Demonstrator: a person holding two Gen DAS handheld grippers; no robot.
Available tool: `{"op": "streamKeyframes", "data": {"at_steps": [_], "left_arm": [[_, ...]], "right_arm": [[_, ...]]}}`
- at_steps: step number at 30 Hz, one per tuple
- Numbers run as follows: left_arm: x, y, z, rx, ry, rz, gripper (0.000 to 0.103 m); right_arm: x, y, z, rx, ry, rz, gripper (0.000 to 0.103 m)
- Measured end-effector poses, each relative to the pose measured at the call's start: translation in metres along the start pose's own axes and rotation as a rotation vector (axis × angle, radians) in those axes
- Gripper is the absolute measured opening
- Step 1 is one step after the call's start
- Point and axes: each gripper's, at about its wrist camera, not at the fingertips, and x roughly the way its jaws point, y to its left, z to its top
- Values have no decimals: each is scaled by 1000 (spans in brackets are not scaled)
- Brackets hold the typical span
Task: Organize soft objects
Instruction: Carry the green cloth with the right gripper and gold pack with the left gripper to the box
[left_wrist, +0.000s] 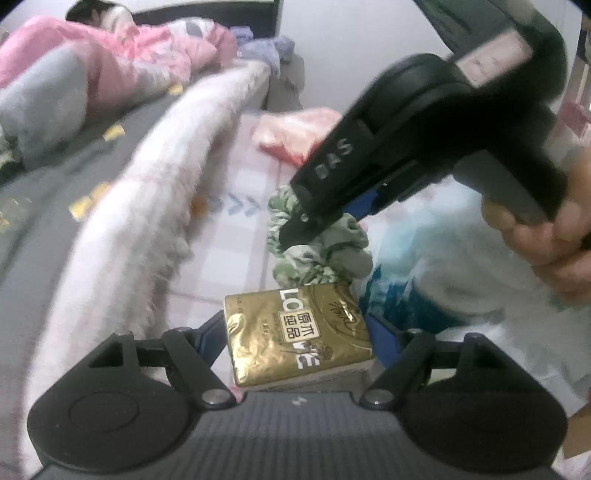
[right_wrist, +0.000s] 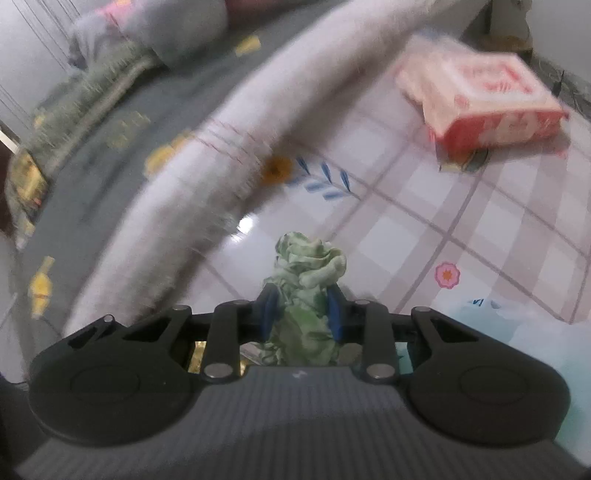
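My left gripper (left_wrist: 299, 343) is shut on a gold tissue pack (left_wrist: 295, 339) and holds it over the checked cloth (left_wrist: 236, 236). My right gripper (right_wrist: 301, 310) is shut on a green patterned scrunchie (right_wrist: 304, 280). In the left wrist view the right gripper (left_wrist: 314, 225) comes in from the upper right, with the scrunchie (left_wrist: 325, 254) hanging just beyond the gold pack. A red and white tissue pack (right_wrist: 480, 99) lies on the checked cloth (right_wrist: 480, 206) at the far right; it also shows in the left wrist view (left_wrist: 295, 136).
A long white fluffy blanket roll (left_wrist: 155, 206) runs along the left of the cloth; it also shows in the right wrist view (right_wrist: 229, 155). Beyond it lies a grey sheet (left_wrist: 55, 192) with pink and grey bedding (left_wrist: 110, 70). A light blue item (left_wrist: 443, 266) lies at right.
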Motion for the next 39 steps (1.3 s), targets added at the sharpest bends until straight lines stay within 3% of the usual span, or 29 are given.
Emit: {"op": "streamKeyframes", "data": {"at_steps": [6, 12, 17, 21, 25, 28, 35, 39], "left_arm": [[-56, -23, 19, 52, -119, -54, 80], [-97, -88, 29, 177, -197, -243, 80], [-101, -168, 25, 286, -149, -449, 80], [-91, -224, 11, 363, -78, -559, 80], [-77, -261, -3, 394, 9, -613, 80], [-70, -271, -10, 408, 42, -612, 80], [-56, -276, -8, 428, 60, -542, 80], [-56, -279, -8, 446, 70, -516, 80]], "right_arm": [[-90, 4, -20, 35, -156, 27, 27], [-197, -27, -90, 146, -299, -17, 27], [-269, -75, -175, 323, -373, -93, 27], [-301, -116, -243, 469, -377, -158, 27], [-308, -146, -294, 554, -331, -215, 28], [-302, -164, -314, 590, -285, -239, 29], [-246, -198, -326, 592, -90, -192, 35], [-234, -203, -326, 579, -45, -176, 54]]}}
